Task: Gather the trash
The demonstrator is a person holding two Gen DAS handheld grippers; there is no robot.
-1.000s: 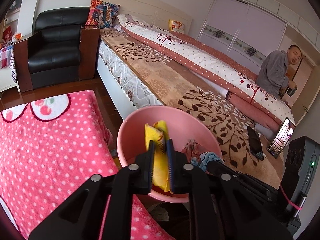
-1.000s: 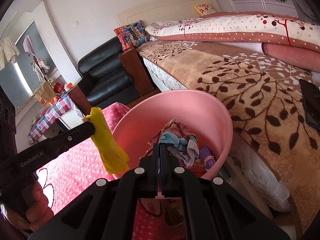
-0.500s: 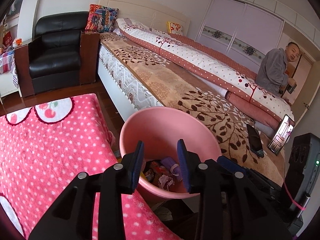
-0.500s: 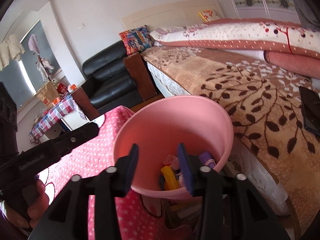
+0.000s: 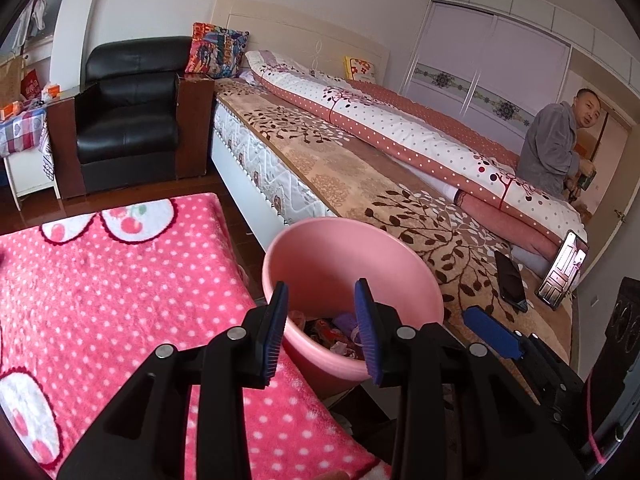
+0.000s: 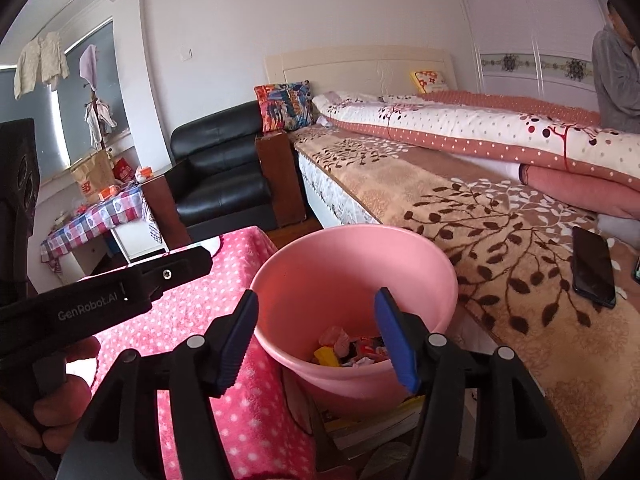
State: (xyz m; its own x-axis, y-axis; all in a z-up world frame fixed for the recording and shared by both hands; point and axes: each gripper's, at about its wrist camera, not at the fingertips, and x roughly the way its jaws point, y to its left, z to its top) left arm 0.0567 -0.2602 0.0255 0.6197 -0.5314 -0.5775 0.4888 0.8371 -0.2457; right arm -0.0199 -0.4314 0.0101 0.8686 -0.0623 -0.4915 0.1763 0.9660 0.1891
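Note:
A pink plastic bin [image 5: 320,256] stands between the pink dotted table and the bed; it also shows in the right wrist view [image 6: 340,276]. Crumpled trash lies in its bottom [image 5: 332,330], with a yellow piece among it [image 6: 326,356]. My left gripper [image 5: 322,332] is open and empty, above the bin's near rim. My right gripper [image 6: 318,338] is open and empty, also above the near rim. The left gripper's body shows at the left of the right wrist view [image 6: 120,292].
A pink polka-dot cloth [image 5: 100,300] covers the table left of the bin. The bed [image 5: 360,168] runs along the right, with a dark phone [image 5: 510,280] on it. A black armchair [image 5: 132,112] stands at the back. A man [image 5: 556,144] stands at the far right.
Both grippers opened and dropped their trash into the bin: the yellow wrapper from the left, the crumpled wad from the right. Both have pulled back and up from the bin.

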